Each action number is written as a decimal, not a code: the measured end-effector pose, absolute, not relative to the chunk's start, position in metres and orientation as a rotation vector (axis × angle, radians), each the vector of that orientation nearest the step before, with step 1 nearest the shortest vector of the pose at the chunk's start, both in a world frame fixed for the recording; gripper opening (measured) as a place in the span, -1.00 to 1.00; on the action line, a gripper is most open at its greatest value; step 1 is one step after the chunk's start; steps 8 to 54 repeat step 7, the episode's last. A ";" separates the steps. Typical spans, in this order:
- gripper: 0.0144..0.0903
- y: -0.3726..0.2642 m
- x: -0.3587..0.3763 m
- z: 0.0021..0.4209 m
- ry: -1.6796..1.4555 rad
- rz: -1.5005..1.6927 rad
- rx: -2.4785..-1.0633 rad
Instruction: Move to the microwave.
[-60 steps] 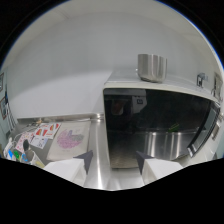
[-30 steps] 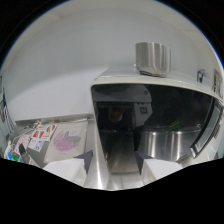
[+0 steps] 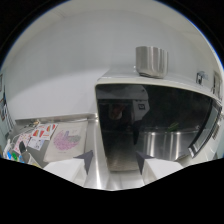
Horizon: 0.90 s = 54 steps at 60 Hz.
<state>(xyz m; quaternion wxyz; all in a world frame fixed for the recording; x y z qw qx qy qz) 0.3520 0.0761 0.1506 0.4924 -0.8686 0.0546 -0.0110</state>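
Gripper (image 3: pixel 114 161) close in front of the microwave (image 3: pixel 155 127). Only the two dark fingertips (image 3: pixel 86 159) show, low in the view, standing apart with a clear gap between them; nothing is held in that gap. Jaws spread.

The microwave stands just ahead of and beyond the fingertips, filling most of the space forward and to the right. Its case is pale, its front a wide dark glass door (image 3: pixel 160 125). The glass is glossy and carries reflections: a reddish patch high on its left part, and a bright metallic shape lower down toward the right. What those reflections belong to cannot be told. The left edge of the door lines up roughly above the left fingertip; the right fingertip sits under the door's lower middle.

On top of the microwave, toward its right half, stands a metal cup (image 3: pixel 151 61), upright, cylindrical, resting on the top panel.

To the left of the microwave, on the pale counter (image 3: pixel 65 167), lies a spread of papers and cards (image 3: pixel 47 140) with coloured print; one sheet shows a purplish pattern. They lie flat, well apart from the fingertips and just beside the microwave's left wall.

Behind everything, a plain white wall (image 3: pixel 75 65).
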 end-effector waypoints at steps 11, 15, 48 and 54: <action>0.83 0.072 0.351 0.152 0.139 -0.035 -2.106; 0.83 0.072 0.351 0.152 0.139 -0.035 -2.106; 0.83 0.072 0.351 0.152 0.139 -0.035 -2.106; 0.83 0.072 0.351 0.152 0.139 -0.035 -2.106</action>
